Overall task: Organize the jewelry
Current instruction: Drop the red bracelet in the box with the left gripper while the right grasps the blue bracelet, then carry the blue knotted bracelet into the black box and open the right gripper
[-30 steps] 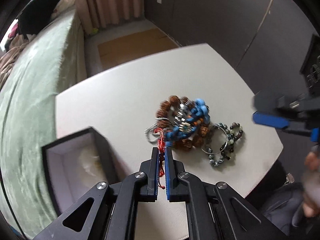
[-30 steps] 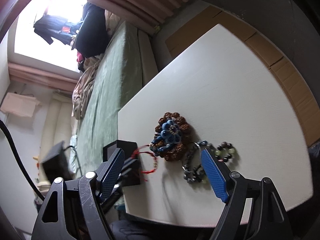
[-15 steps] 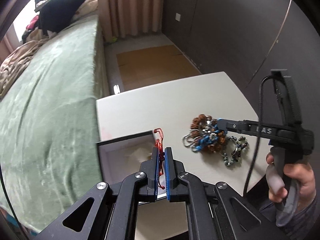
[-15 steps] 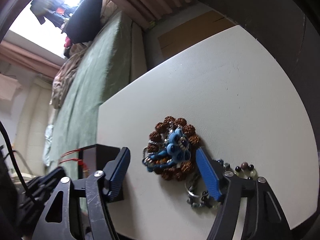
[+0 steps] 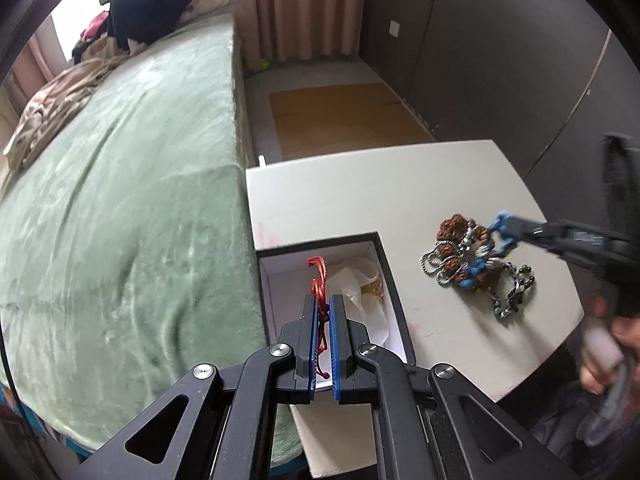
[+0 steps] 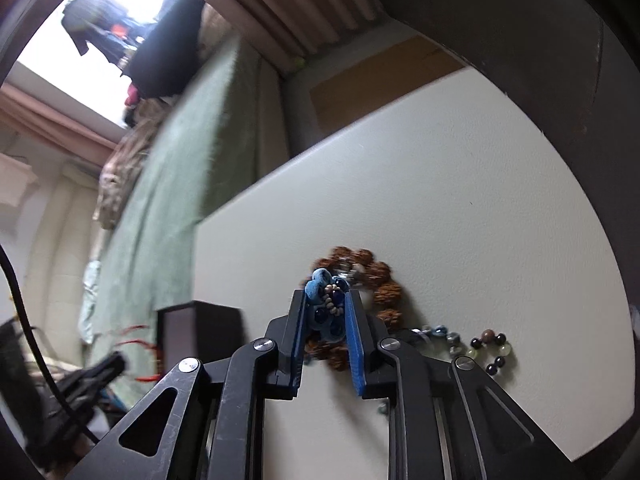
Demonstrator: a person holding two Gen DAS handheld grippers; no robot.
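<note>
Currently two grippers are in view. One left gripper (image 5: 324, 312) is pressed together on one red cord bracelet (image 5: 318, 284), which hangs between the blue pads directly above one open black box (image 5: 394, 280). The box has a white interior and stands at the desk (image 5: 360, 192) edge nearest the green bed (image 5: 140, 200). Inside the box lies crumpled white paper (image 5: 360, 284) with one small yellowish item, not identifiable.

One right gripper (image 6: 326, 300) has just been closing its jaws, and the pads now pinch one blue bead bracelet (image 6: 326, 304) at the top of the jewelry pile (image 5: 476, 264). The pile rests on the desk, well apart from the box. It contains one brown large-bead bracelet (image 6: 384, 288), one silver ball chain (image 5: 434, 266) and one dark mixed-bead bracelet (image 6: 490, 346); further pieces are tangled and cannot be counted.

One hand (image 5: 604, 344) holds the right gripper's handle at the desk's right edge.
</note>
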